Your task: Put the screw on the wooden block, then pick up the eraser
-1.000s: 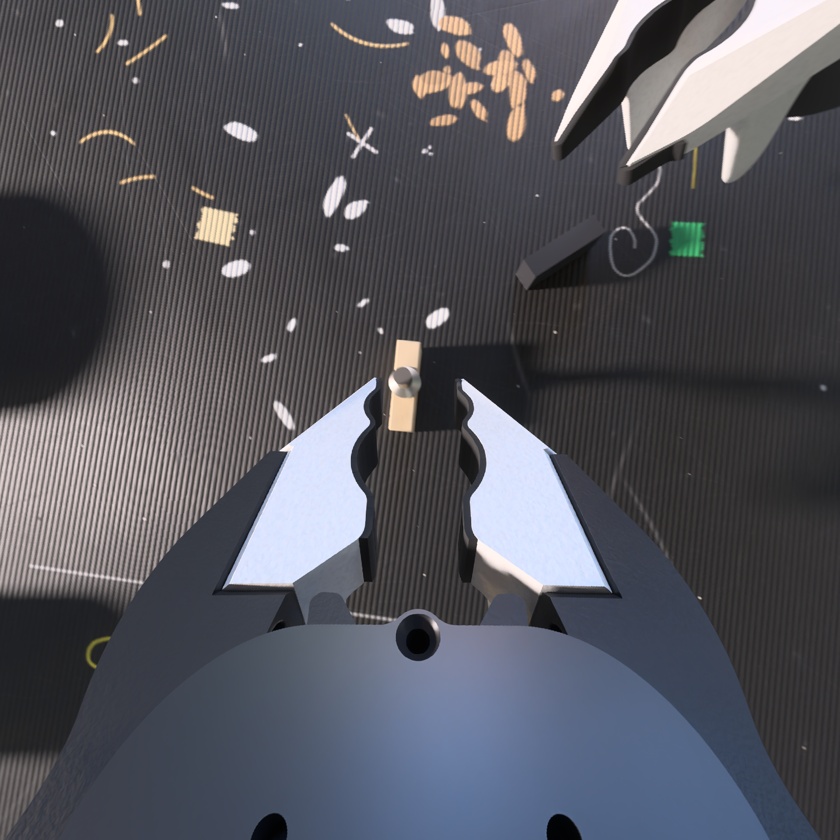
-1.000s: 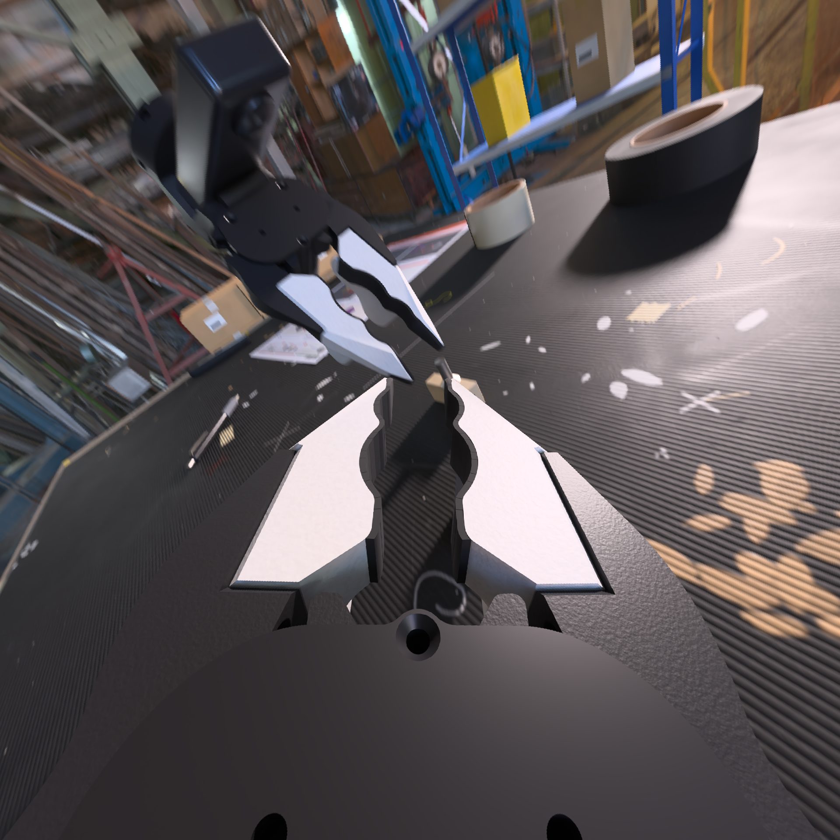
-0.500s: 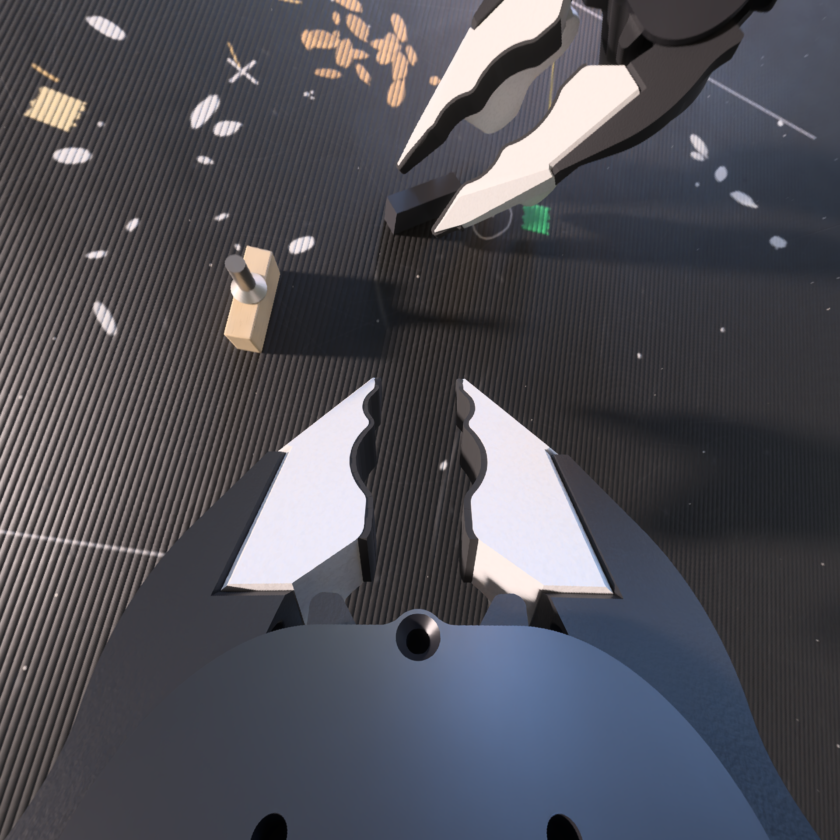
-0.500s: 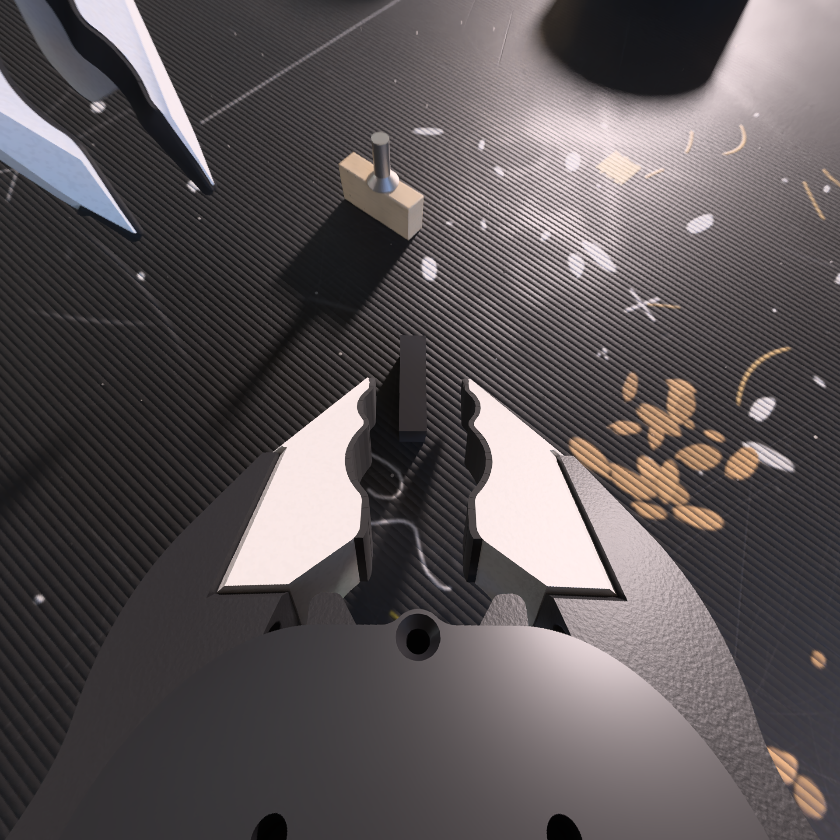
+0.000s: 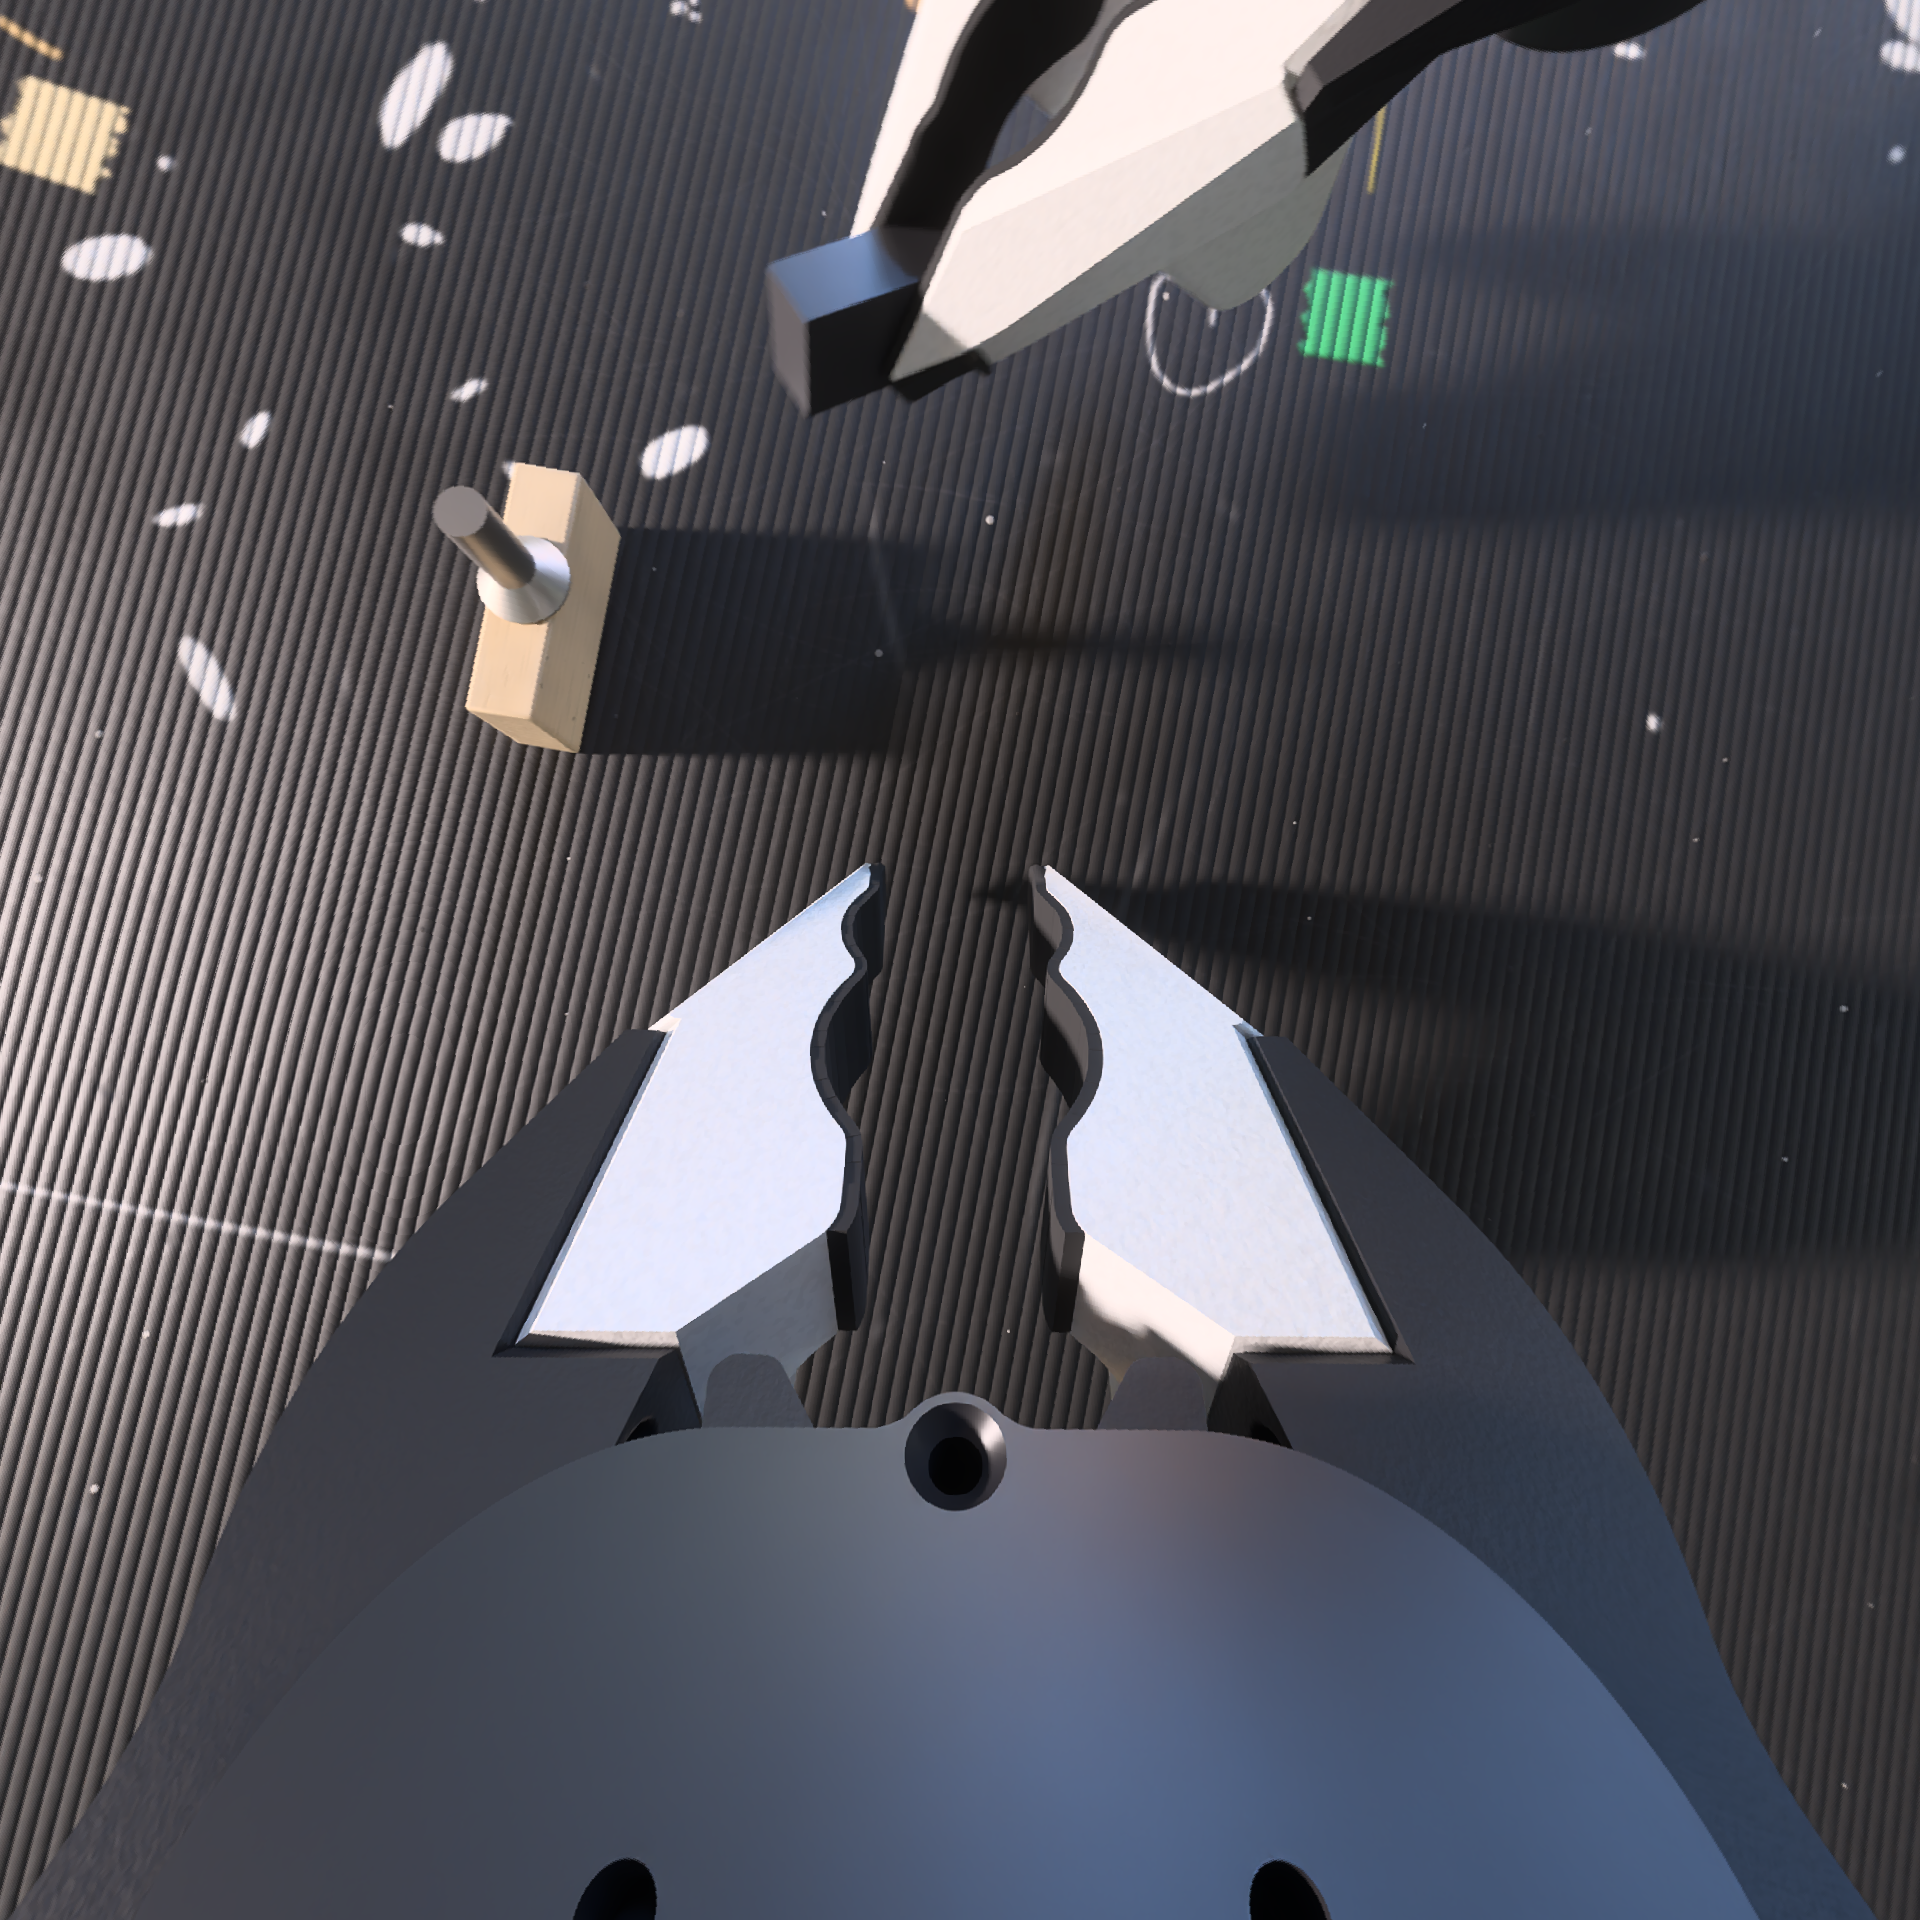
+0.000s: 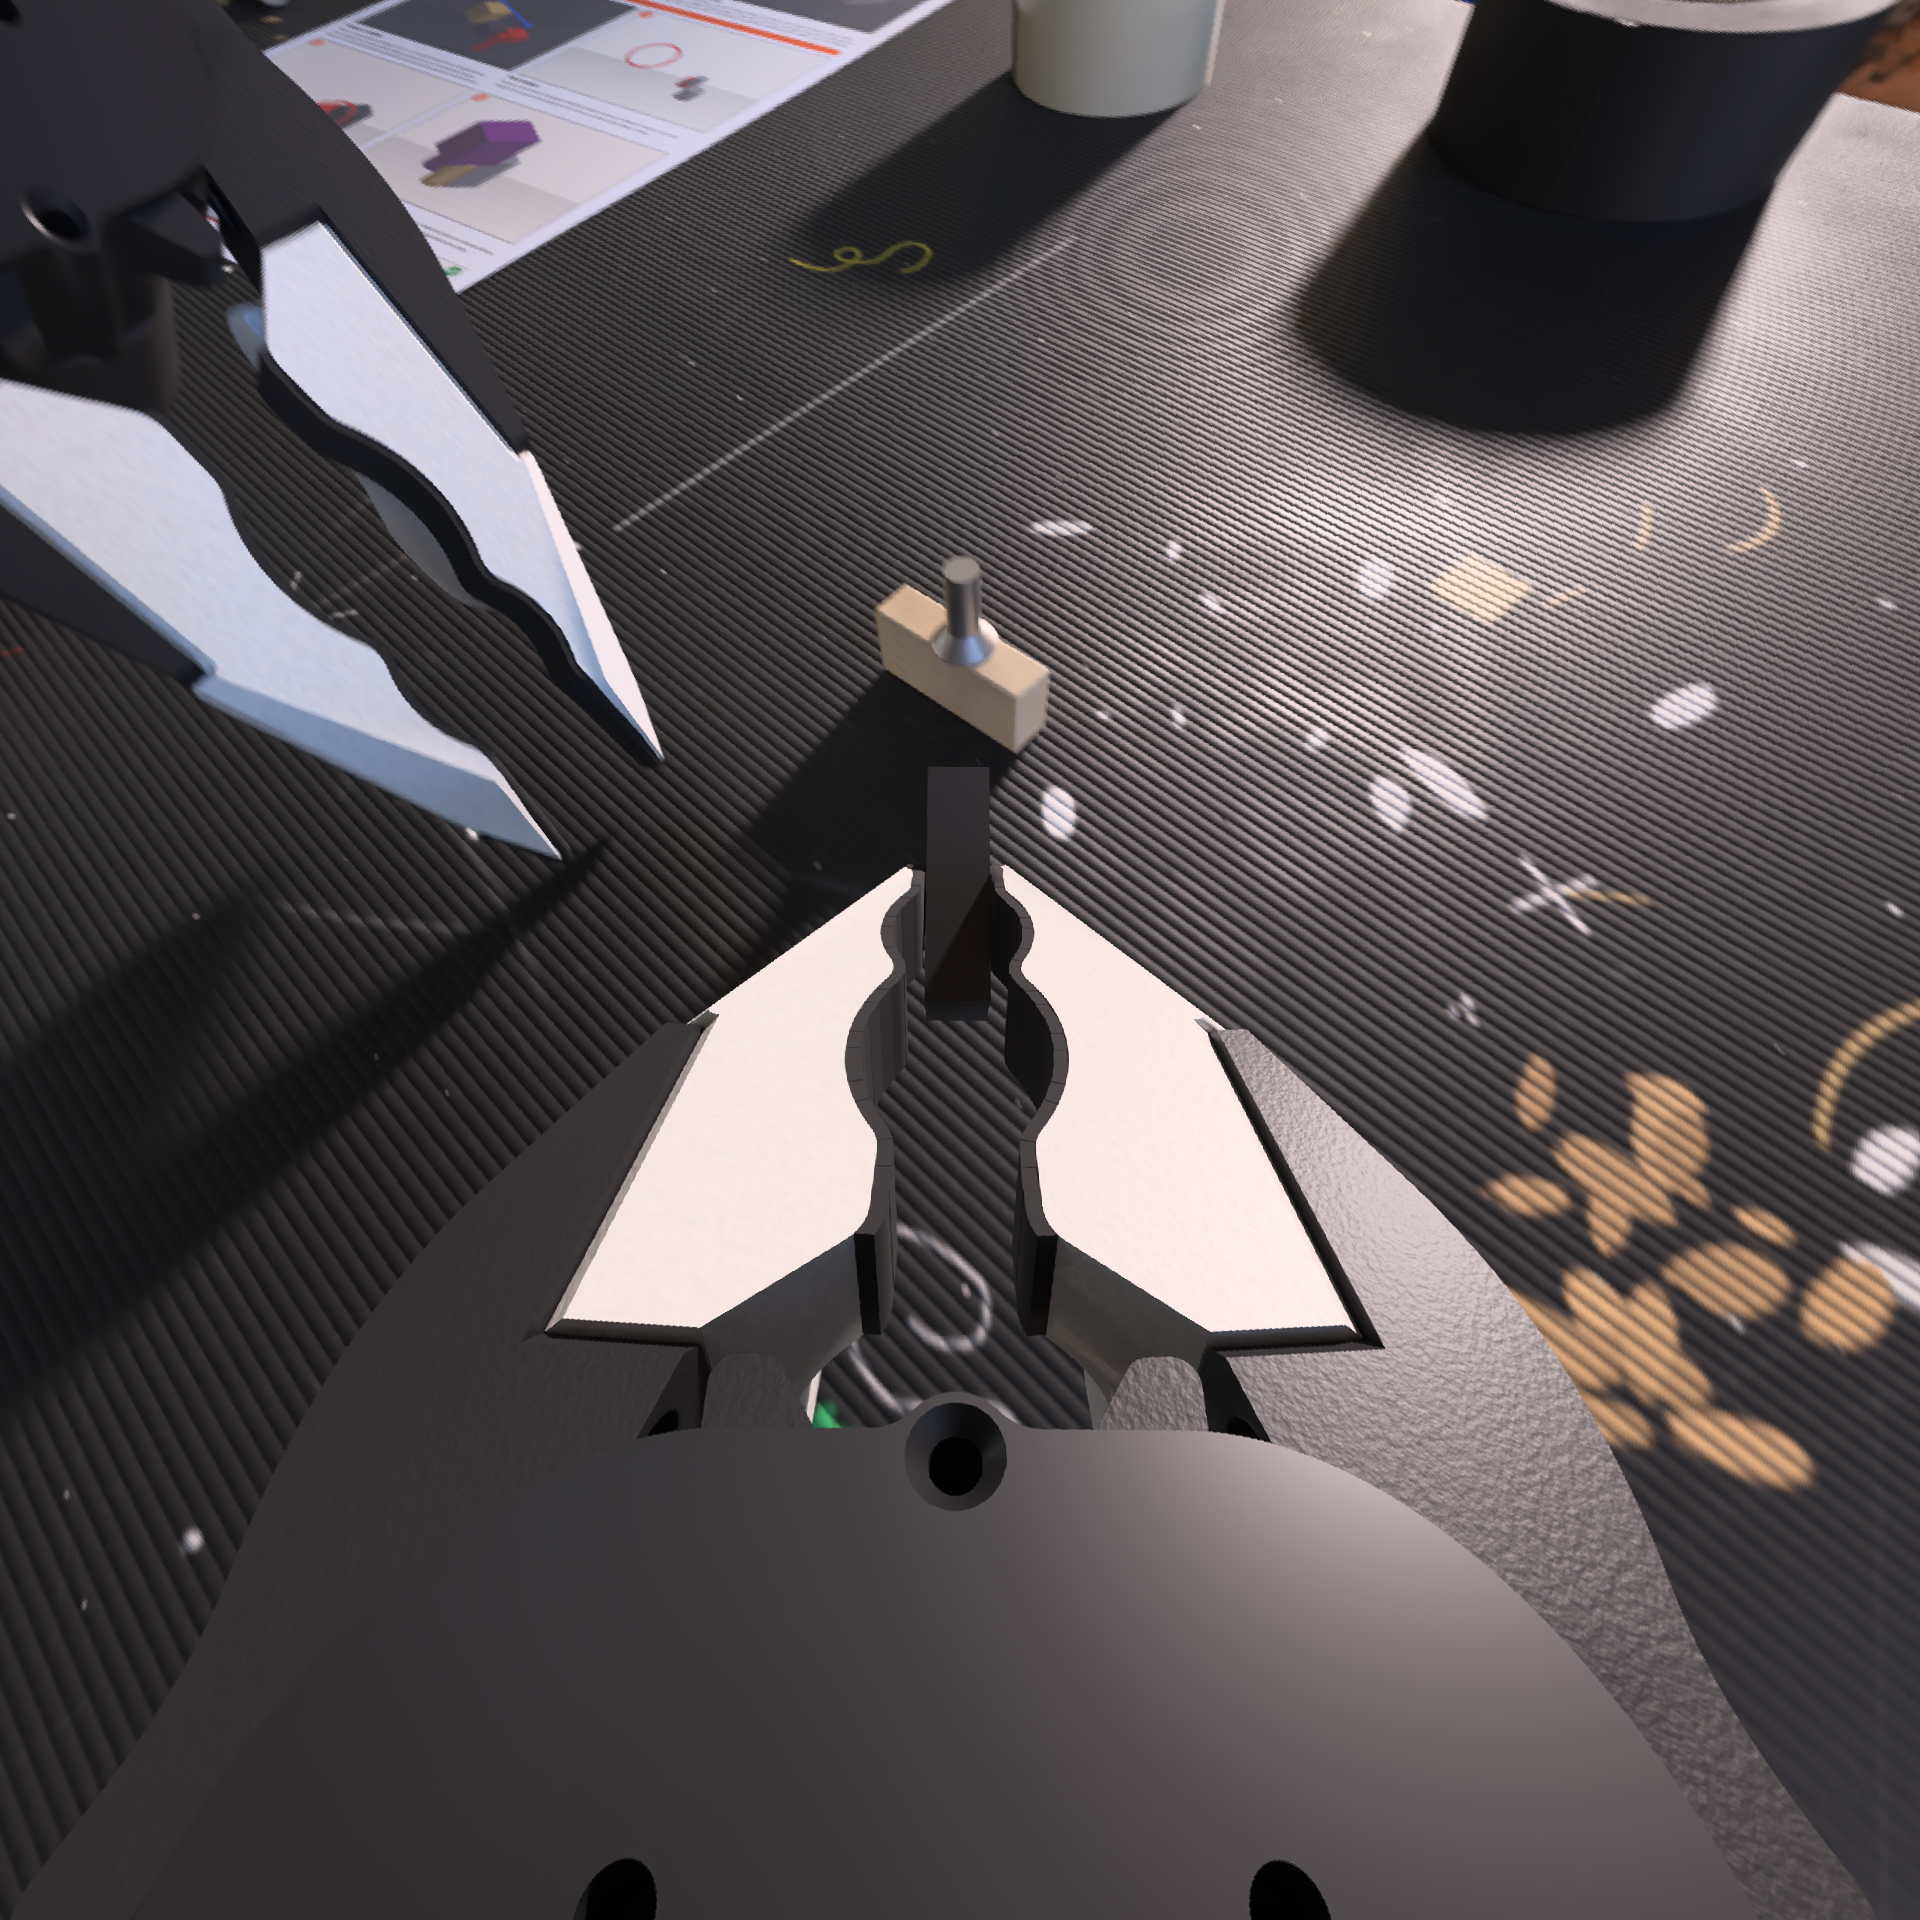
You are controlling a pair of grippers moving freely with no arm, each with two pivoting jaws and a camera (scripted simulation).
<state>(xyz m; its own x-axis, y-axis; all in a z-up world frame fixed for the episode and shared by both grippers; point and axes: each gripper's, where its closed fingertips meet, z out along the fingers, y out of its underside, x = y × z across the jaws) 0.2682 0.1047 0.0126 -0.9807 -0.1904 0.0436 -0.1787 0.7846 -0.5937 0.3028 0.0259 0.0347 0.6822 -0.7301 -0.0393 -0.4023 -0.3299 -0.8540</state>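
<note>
A silver screw [image 5: 504, 566] stands head down on the small wooden block [image 5: 540, 613], which lies on the black ribbed mat; both also show in the right wrist view, the screw [image 6: 958, 618] on the block [image 6: 966, 675]. My right gripper [image 6: 956, 883] is shut on the black eraser [image 6: 956, 821] and holds it off the mat, just short of the block. The eraser also shows in the left wrist view [image 5: 831, 312], sticking out of the right fingers. My left gripper [image 5: 958, 883] is open and empty, hovering right of and nearer than the block.
A large black tape roll [image 6: 1642, 104], a white tape roll [image 6: 1112, 52] and a printed sheet [image 6: 499, 135] lie at the far side. A green patch [image 5: 1345, 317], a chalk loop [image 5: 1205, 343] and paint spots mark the mat.
My right gripper has shut on the eraser and lifted it off the mat, tilting its view up. My left gripper stays open and has shifted only slightly.
</note>
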